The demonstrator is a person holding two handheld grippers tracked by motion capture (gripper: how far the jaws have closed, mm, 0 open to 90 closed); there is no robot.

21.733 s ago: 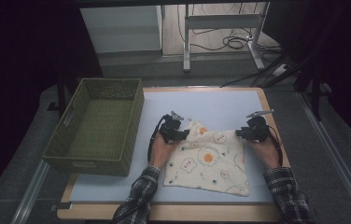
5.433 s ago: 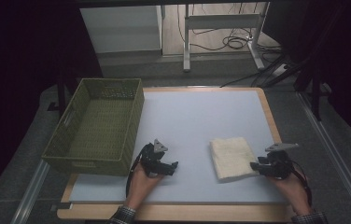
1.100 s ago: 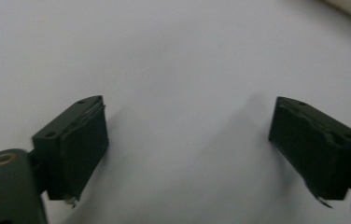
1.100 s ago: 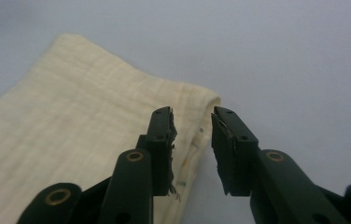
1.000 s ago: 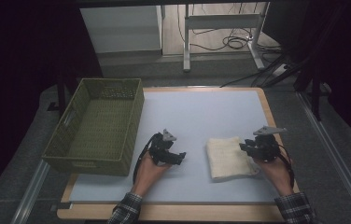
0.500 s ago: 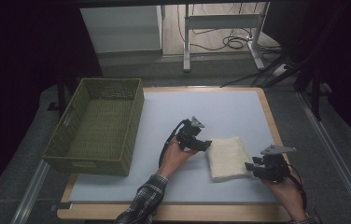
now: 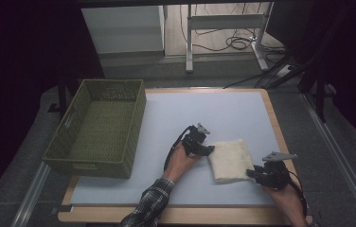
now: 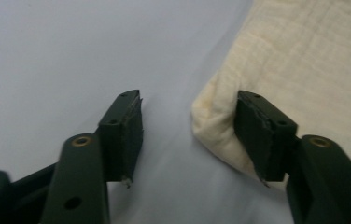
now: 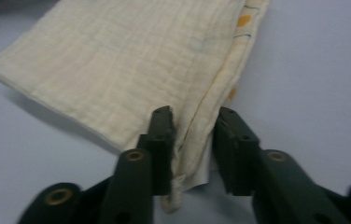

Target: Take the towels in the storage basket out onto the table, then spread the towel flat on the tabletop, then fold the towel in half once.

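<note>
A green basket [image 7: 95,130] stands well to the left of the cloth [image 7: 231,160], on the left part of the pale blue table [image 7: 214,113]. The cloth is folded into a cream pad and lies flat on the table, right of centre and toward the person's side.

The left gripper [image 7: 203,146] sits at the cloth's left edge, held by a hand [image 7: 181,158] in a checked sleeve [image 7: 148,208]. In the left gripper view its jaws stand half spread and have just been closing: one pad rests on bare table beside the cloth, the other lies on the cloth's rounded corner [image 8: 215,116], with the corner only partly between them and not yet pinched.

The right gripper [image 7: 256,174] is at the cloth's near right corner. Its jaws have just been closing; in the right gripper view they straddle the layered edge [image 9: 197,135], one pad against the fabric, the other with a slight gap, so whether they grip cannot be told.
</note>
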